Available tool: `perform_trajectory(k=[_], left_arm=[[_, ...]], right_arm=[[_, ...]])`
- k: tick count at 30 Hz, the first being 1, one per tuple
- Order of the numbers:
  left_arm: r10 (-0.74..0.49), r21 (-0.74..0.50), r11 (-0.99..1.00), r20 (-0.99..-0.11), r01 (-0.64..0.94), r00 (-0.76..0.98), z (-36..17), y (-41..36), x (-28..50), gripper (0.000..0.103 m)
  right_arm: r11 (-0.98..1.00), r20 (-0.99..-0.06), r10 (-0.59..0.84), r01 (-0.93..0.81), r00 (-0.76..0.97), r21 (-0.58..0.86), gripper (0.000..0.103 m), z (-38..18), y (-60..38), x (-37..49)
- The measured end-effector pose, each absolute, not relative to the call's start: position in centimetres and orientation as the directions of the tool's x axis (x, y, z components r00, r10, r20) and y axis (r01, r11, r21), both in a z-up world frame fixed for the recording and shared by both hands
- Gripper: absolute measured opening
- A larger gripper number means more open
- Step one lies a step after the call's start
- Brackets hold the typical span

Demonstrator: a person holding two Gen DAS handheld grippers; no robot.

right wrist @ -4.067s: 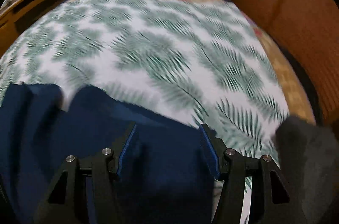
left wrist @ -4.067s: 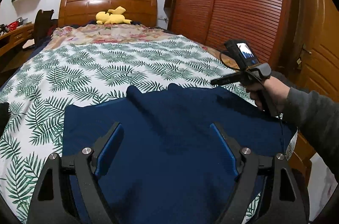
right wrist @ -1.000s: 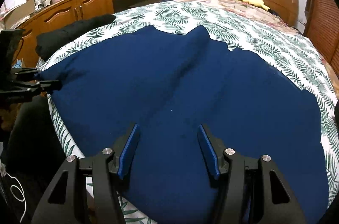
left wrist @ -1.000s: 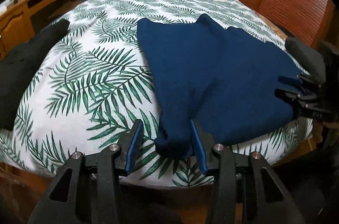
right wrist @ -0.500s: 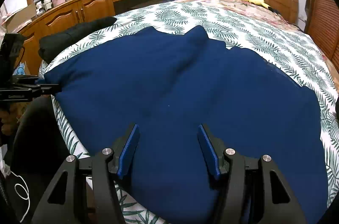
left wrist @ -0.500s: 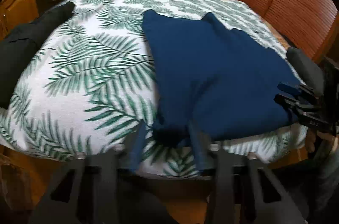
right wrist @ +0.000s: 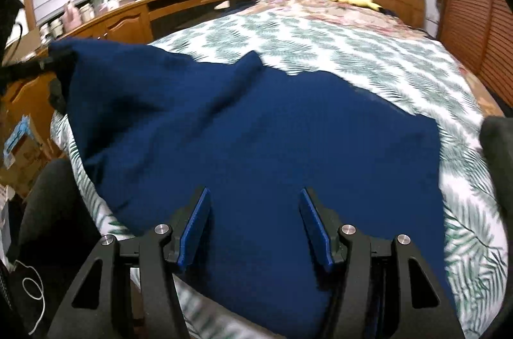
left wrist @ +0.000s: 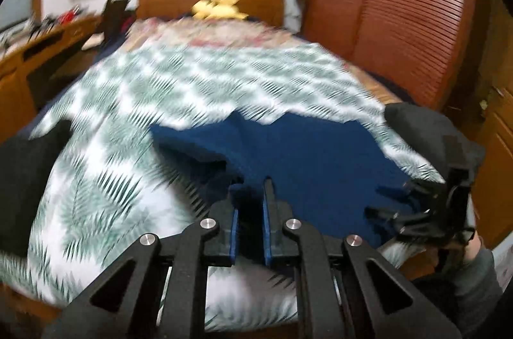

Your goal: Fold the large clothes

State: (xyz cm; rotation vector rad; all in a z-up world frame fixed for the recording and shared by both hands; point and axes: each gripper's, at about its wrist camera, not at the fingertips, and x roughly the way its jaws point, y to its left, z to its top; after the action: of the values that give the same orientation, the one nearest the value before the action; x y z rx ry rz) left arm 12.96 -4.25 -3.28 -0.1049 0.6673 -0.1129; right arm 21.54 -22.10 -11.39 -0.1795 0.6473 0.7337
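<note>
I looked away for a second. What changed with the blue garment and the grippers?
The left gripper closed on the blue garment's near-left corner and lifted it off the bed. The right gripper stayed open over the garment's near edge; the rest stayed flat.

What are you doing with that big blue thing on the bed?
A person is folding a blue garment on the bed. The left hand-held gripper is shut on one corner and lifts it off the leaf-print cover. The right hand-held gripper is open over the near edge and grips nothing.
</note>
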Motion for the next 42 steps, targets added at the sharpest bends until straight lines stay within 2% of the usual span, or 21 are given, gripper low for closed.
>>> perform_trajectory(k=[7,15,18,23,25,28,30,31,32,34,38,42], left_arm=[[-0.254,-0.104,0.966,-0.569,0.237,0.783,-0.7,-13.3,17.2,0.011],[-0.382,-0.086,0.905,-0.596,0.417,0.706,-1.7,-22.6,19.7,0.011],[-0.381,-0.081,0.899,-0.627,0.43,0.679,-2.9,-24.0,20.8,0.011],[-0.396,-0.16,0.902,-0.677,0.401,0.621,-4.3,-23.2,21.9,0.014],[-0.407,-0.173,0.9,-0.668,0.401,0.623,-4.3,-22.7,21.2,0.024],[-0.38,-0.146,0.912,-0.647,0.382,0.66,-4.0,-22.0,20.2,0.045],[-0.36,-0.121,0.92,-0.631,0.372,0.687,-3.5,-21.4,19.4,0.049],[-0.351,-0.109,0.924,-0.625,0.367,0.697,-3.4,-20.9,19.3,0.057],[-0.342,-0.101,0.927,-0.621,0.361,0.705,-3.4,-20.4,19.2,0.069],[-0.321,-0.082,0.935,-0.604,0.344,0.729,-3.4,-19.1,18.7,0.08],[-0.281,-0.072,0.951,-0.612,0.302,0.739,-4.2,-17.0,18.4,0.08],[-0.247,-0.062,0.961,-0.63,0.269,0.737,-5.1,-15.1,18.2,0.08]], right_arm=[[0.792,-0.601,0.528,-0.604,0.601,0.092,0.06,-12.1,-27.2,20.9],[0.823,-0.586,0.513,-0.553,0.627,0.13,0.06,-11.3,-31.3,19.4],[0.842,-0.587,0.494,-0.521,0.641,0.139,0.06,-11.3,-32.5,18.9],[0.859,-0.585,0.477,-0.488,0.656,0.153,0.06,-10.7,-33.8,19.1],[0.861,-0.582,0.475,-0.484,0.66,0.155,0.06,-10.3,-33.8,19.1],[0.857,-0.561,0.487,-0.49,0.669,0.16,0.06,-9.2,-33.6,19.1],[0.852,-0.544,0.498,-0.498,0.676,0.16,0.06,-8.6,-33.6,19.2],[0.848,-0.532,0.506,-0.505,0.679,0.161,0.06,-8.1,-33.4,19.1],[0.842,-0.519,0.516,-0.514,0.682,0.162,0.06,-7.6,-33.3,18.9],[0.828,-0.49,0.541,-0.536,0.683,0.166,0.06,-6.5,-32.6,18.3],[0.793,-0.456,0.592,-0.582,0.665,0.18,0.06,-5.5,-31.2,18.0],[0.78,-0.479,0.6,-0.6,0.641,0.176,0.06,-5.8,-29.2,19.0]])
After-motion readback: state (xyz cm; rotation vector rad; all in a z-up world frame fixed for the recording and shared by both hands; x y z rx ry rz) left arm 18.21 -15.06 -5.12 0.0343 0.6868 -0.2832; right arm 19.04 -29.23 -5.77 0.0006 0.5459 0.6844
